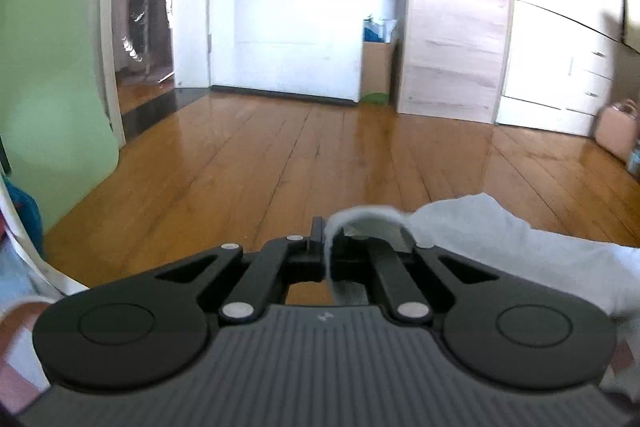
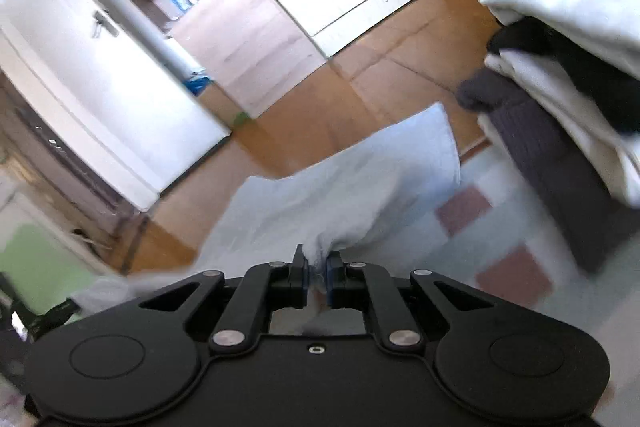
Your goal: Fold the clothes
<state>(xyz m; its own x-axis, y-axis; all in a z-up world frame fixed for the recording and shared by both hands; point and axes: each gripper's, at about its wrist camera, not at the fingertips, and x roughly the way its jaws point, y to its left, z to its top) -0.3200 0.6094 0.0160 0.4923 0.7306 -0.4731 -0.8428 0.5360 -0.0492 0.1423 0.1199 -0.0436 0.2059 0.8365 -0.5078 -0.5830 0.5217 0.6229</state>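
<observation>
Both tools are clenched on the same pale blue garment [image 2: 352, 183]: the left tool [image 1: 326, 251] pinches a thin edge that loops over its fingers, and the right tool [image 2: 316, 277] bites a bunched fold, with the cloth held up over the checked bed cover [image 2: 516, 267] near its floor-side edge. To fold it well, I would draw the two pinched points apart until the edge is taut and level. Then lay it flat beside the folded stack [image 2: 568, 67], well clear of the edge.

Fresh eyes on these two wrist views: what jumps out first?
The pale blue-grey garment: both grippers are shut on it, the left gripper with cloth looped over its fingers, the right gripper pinching a bunched edge. In the right view, a stack of folded clothes fills the upper right, beside a checked blanket.
</observation>
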